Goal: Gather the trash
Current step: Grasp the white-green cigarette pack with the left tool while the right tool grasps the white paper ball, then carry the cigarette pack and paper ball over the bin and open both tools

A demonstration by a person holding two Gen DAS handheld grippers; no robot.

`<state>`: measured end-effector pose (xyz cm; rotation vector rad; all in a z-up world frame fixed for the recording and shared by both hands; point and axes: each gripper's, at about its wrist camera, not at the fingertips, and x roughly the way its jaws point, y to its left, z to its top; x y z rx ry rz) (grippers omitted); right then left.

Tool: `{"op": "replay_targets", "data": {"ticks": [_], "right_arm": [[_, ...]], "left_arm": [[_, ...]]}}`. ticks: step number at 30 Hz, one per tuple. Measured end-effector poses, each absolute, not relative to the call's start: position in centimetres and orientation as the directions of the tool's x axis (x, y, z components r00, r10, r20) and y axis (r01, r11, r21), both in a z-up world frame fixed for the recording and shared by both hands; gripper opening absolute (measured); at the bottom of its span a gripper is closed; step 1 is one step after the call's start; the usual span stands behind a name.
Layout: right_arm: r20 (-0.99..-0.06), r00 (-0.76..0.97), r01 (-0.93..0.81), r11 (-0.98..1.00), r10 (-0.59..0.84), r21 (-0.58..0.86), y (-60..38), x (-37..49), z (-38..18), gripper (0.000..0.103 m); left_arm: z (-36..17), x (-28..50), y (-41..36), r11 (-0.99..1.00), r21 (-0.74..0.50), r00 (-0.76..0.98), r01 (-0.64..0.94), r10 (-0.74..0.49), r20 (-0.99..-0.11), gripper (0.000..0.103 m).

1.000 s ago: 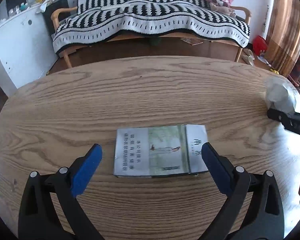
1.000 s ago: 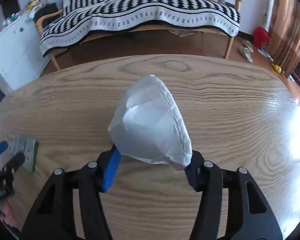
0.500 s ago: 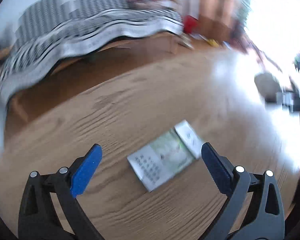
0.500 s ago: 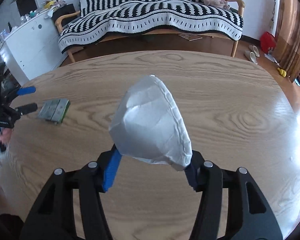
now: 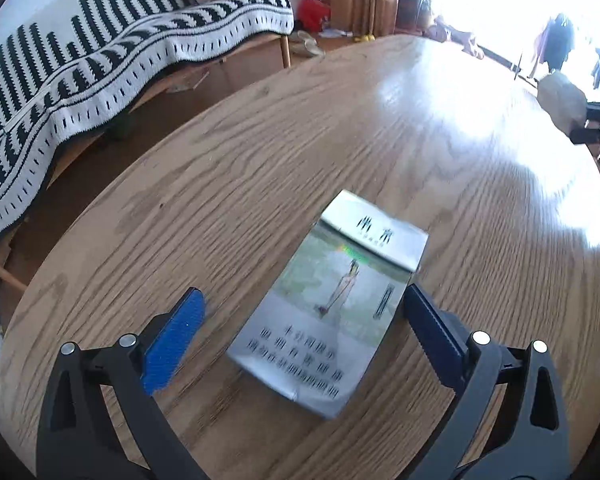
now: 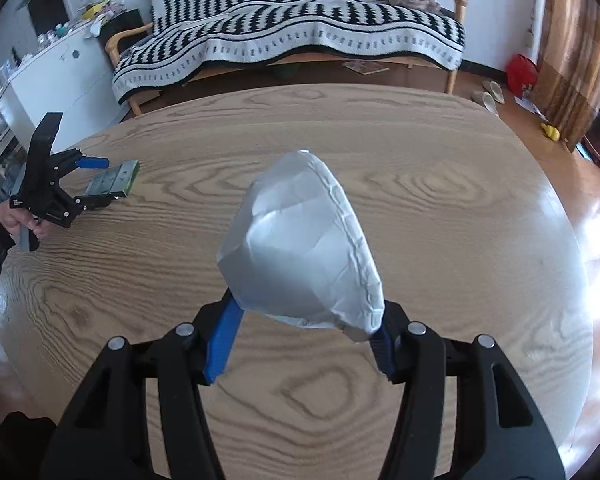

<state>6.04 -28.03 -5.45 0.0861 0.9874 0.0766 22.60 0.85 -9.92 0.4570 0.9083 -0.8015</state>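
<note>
Left tongs [image 5: 302, 340] gape wide astride a light, crushable cigarette pack [image 5: 332, 304] flat on the surface [image 5: 260, 160]: pinch its long sides; right tongs [image 6: 306, 344] hold a crumpled paper cup [image 6: 300, 240].

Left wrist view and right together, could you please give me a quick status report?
Right gripper shut on crushed paper cup. Left gripper open, straddling the flat box on the table; right pad near its edge. Nothing in the way.
</note>
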Motion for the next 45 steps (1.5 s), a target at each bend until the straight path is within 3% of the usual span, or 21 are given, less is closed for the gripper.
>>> {"op": "replay_targets", "data": {"ticks": [1, 3, 7, 18, 22, 27, 35, 45], "right_arm": [[-0.829, 0.551, -0.008, 0.994, 0.098, 0.113, -28.6, 5.2, -5.4, 0.056], [-0.827, 0.554, 0.014, 0.992, 0.094, 0.122, -29.1, 4.0, -5.3, 0.056], [-0.821, 0.565, 0.063, 0.988, 0.083, 0.143, -30.4, 1.0, -4.9, 0.056], [-0.800, 0.594, 0.245, 0.967, -0.088, 0.075, -37.8, -8.4, -3.2, 0.056], [-0.790, 0.596, 0.333, 0.940, -0.144, 0.079, -42.5, -11.7, -2.7, 0.056], [-0.774, 0.589, 0.445, 0.893, -0.232, 0.071, -48.7, -15.9, -1.7, 0.056], [-0.796, 0.465, 0.654, 0.756, -0.387, 0.015, -58.5, -22.9, -4.1, 0.056], [-0.881, 0.390, 0.746, 0.653, -0.269, 0.130, -65.8, -27.3, -10.0, 0.056]], "left_arm": [[-9.9, 22.4, 0.6, 0.637, 0.025, 0.372, 0.771, -0.417, -0.829, 0.094], [-9.5, 22.1, 0.2, 0.634, 0.029, 0.381, 0.773, -0.427, -0.820, 0.071], [-9.1, 21.1, -1.0, 0.656, 0.064, 0.408, 0.752, -0.386, -0.828, 0.058], [-5.1, 14.4, -10.9, 0.735, 0.090, 0.480, 0.673, -0.341, -0.808, 0.057], [-2.5, 8.7, -19.0, 0.711, 0.077, 0.480, 0.699, -0.387, -0.788, 0.057], [-0.3, 0.7, -30.3, 0.637, -0.034, 0.390, 0.770, -0.512, -0.766, 0.058], [-2.5, -8.3, -45.6, 0.550, -0.135, 0.260, 0.824, -0.579, -0.773, 0.058], [-7.4, -12.2, -54.1, 0.510, -0.184, 0.178, 0.840, -0.579, -0.795, 0.058]]}}
